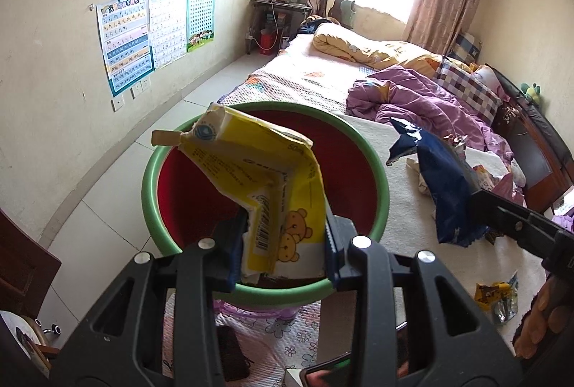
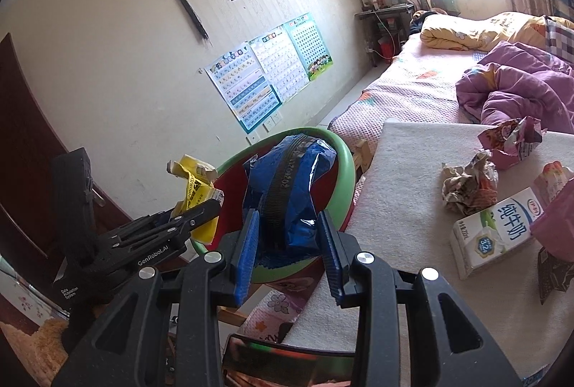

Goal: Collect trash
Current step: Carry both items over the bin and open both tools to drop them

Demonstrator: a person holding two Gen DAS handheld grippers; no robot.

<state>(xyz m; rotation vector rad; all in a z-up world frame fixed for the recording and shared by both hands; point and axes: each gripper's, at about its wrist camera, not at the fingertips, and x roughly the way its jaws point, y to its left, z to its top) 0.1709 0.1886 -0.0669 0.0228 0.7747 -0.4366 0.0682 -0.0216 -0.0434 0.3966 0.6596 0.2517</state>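
Your left gripper (image 1: 283, 245) is clamped on a crumpled yellow carton printed with cartoon bears (image 1: 265, 186), its blue pads pressing the carton's lower end from both sides. From the jaws the carton sticks up and away, bent in the middle, its torn top leaning left over the round plastic bin with a green rim and red inside (image 1: 376, 168). In the left wrist view the whole carton sits in front of the bin's opening.

Your right gripper (image 2: 287, 239) grips a crinkled blue foil wrapper (image 2: 297, 193) between its blue pads; the wrapper rises from the jaws and covers much of that same bin (image 2: 346, 171) in the right wrist view.

Beyond the bin, to its right, a white cloth-covered surface (image 2: 394, 207) carries more litter: a white milk carton lying on its side (image 2: 491, 229), a crumpled paper ball (image 2: 466, 186) and a pink torn wrapper (image 2: 513, 139). Behind it lies a purple quilt (image 2: 520, 92) on the bed.
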